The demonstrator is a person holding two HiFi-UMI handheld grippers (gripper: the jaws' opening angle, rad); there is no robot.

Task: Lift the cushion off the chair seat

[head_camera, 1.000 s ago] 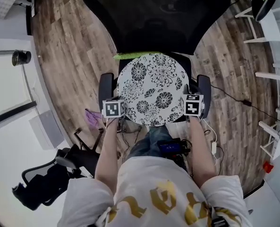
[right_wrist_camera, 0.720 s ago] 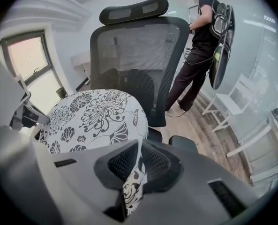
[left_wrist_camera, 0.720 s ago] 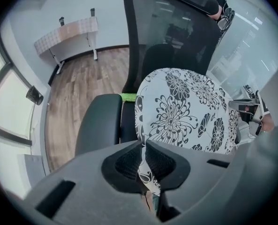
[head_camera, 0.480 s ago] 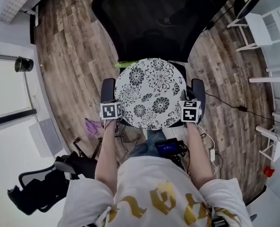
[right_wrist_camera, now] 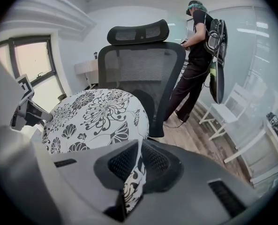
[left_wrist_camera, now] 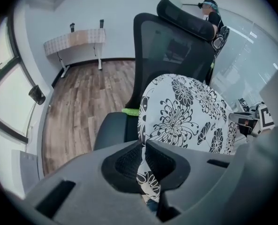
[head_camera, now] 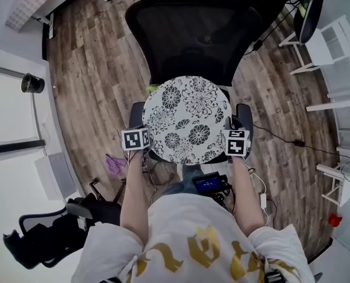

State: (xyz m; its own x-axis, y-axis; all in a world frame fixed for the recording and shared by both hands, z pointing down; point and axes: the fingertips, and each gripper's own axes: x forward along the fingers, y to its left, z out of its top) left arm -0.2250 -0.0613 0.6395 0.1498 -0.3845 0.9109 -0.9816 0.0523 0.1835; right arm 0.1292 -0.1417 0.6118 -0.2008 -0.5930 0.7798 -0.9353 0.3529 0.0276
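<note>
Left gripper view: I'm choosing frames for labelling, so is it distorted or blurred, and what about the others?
Left gripper view: fisheye bending, dark corners, cushion sharp; right gripper view: same bending, window washed out; head view: curved edges, floor sharp.

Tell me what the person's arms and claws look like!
The left claw and the right claw are chunky grey plastic with black, net-textured pads. Each carries a white cube printed with black square markers. The arms are bare below the short white sleeves of a T-shirt with gold print.
</note>
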